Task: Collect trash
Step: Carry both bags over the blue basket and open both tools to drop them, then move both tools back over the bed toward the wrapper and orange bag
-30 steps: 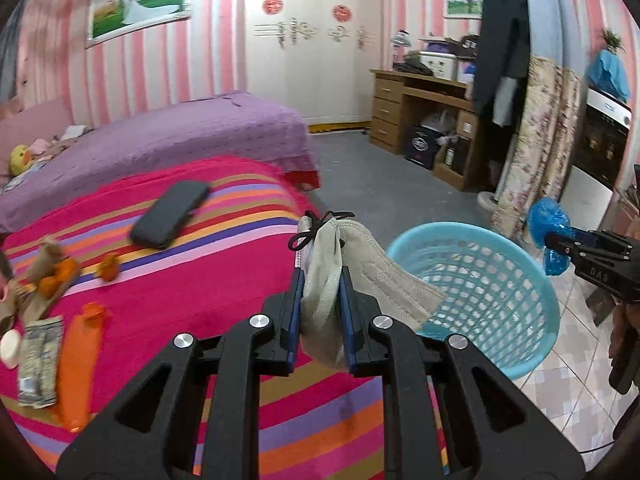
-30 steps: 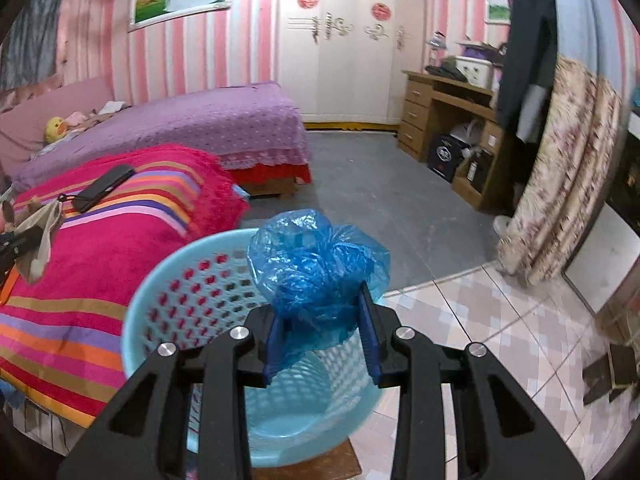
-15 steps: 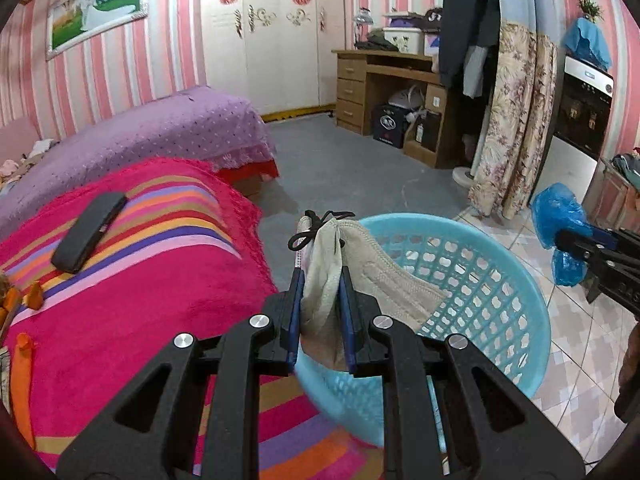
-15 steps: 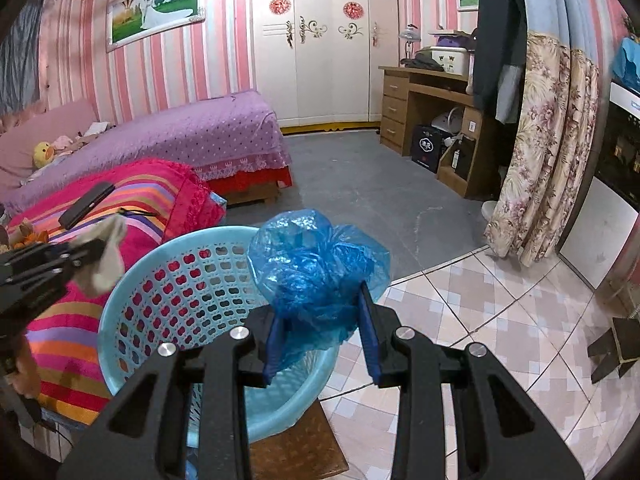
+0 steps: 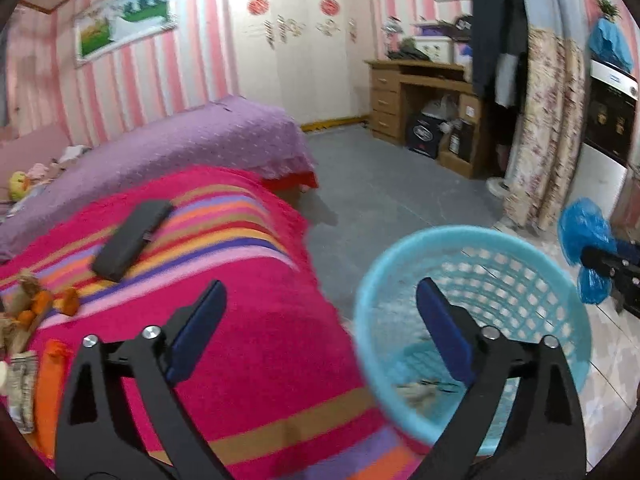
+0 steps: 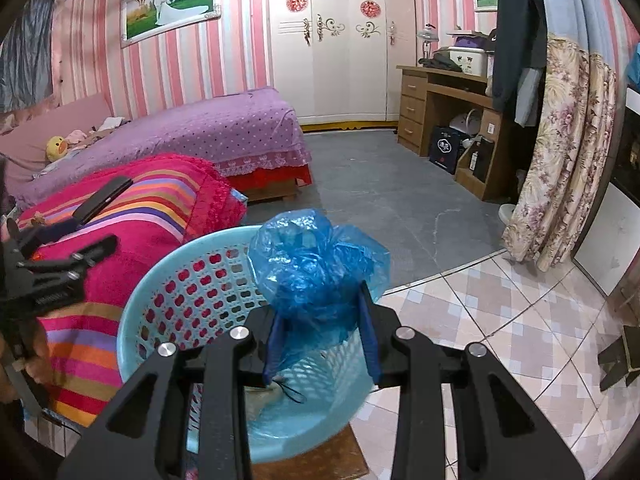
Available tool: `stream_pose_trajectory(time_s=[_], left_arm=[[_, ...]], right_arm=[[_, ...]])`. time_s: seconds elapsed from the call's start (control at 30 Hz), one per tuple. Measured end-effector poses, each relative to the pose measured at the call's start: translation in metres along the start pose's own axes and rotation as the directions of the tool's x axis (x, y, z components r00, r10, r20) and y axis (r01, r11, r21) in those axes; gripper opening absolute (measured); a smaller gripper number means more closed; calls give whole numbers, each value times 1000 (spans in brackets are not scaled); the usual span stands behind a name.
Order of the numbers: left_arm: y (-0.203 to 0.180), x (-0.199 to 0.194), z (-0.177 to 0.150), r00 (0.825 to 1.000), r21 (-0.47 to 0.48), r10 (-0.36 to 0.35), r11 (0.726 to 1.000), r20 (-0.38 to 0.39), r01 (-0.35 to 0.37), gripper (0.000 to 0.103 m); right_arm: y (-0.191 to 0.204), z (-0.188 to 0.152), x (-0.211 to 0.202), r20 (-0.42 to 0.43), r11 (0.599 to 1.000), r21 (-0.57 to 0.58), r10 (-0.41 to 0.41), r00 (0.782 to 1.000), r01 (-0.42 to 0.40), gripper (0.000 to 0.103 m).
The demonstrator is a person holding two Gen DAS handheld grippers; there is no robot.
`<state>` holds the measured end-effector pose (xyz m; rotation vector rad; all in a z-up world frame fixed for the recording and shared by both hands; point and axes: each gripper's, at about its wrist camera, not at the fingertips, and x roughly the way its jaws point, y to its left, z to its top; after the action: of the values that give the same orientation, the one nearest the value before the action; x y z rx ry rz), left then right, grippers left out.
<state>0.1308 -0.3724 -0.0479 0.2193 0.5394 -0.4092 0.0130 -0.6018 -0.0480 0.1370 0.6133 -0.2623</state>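
My left gripper (image 5: 320,284) hangs over the bed's edge beside the light blue basket (image 5: 400,256), its jaws opening wide with nothing between them. A beige face mask (image 5: 416,390) with black loops lies on the basket's bottom. In the right wrist view my right gripper (image 6: 320,308) is shut on a crumpled blue plastic bag (image 6: 316,268), held above the basket (image 6: 192,280); the mask (image 6: 264,396) shows below it. The same bag (image 5: 580,232) appears at the right edge of the left wrist view.
The striped pink blanket (image 5: 240,320) carries a black flat case (image 5: 132,236), orange peels (image 5: 48,304), an orange wrapper (image 5: 50,380) and a crumpled packet (image 5: 20,384). A wooden desk (image 6: 444,112) and flowered curtain (image 6: 560,160) stand beyond the grey floor.
The left gripper's jaws have sprung apart and the beige mask has dropped into the basket. The left view has swung back toward the bed. The right gripper still holds the bag in place.
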Motion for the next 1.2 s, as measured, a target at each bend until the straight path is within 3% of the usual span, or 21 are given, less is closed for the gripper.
stream_pose_trajectory(time_s=[0.33,0.37,0.4,0.43,0.53,0.6,0.67,0.9,1.2], left_arm=[[68,-34,-1,992,-85,119,990,38,-115,96],[71,-37,-2,991,-88,124,989,39,-120,96],[77,-43,-3,991,-92,128,988,43,-123,97],[79,-46,-4,990,-91,131,988,46,-126,97],[91,-62,-8,986,-88,152,985,63,-146,97],[105,-75,-10,983,-88,169,983,74,-162,97],[117,-85,-11,979,-90,186,980,80,-178,97],[191,-132,-25,960,-142,269,956,74,-257,97],[293,-159,-72,916,-208,401,896,-6,-393,97]], right_arm=[[20,5,20,6,1000,15,-20,1000,19,36],[22,6,21,7,999,17,-29,1000,29,46],[24,7,23,0,999,22,-30,1000,30,63],[25,7,24,-7,999,27,-31,1000,31,70],[32,10,24,-1,998,18,-55,999,55,75],[41,13,15,23,997,13,-70,997,70,87],[50,19,5,51,997,11,-82,995,82,92],[100,31,-41,144,999,10,-39,989,38,98],[175,24,-52,151,997,-63,52,987,-43,98]])
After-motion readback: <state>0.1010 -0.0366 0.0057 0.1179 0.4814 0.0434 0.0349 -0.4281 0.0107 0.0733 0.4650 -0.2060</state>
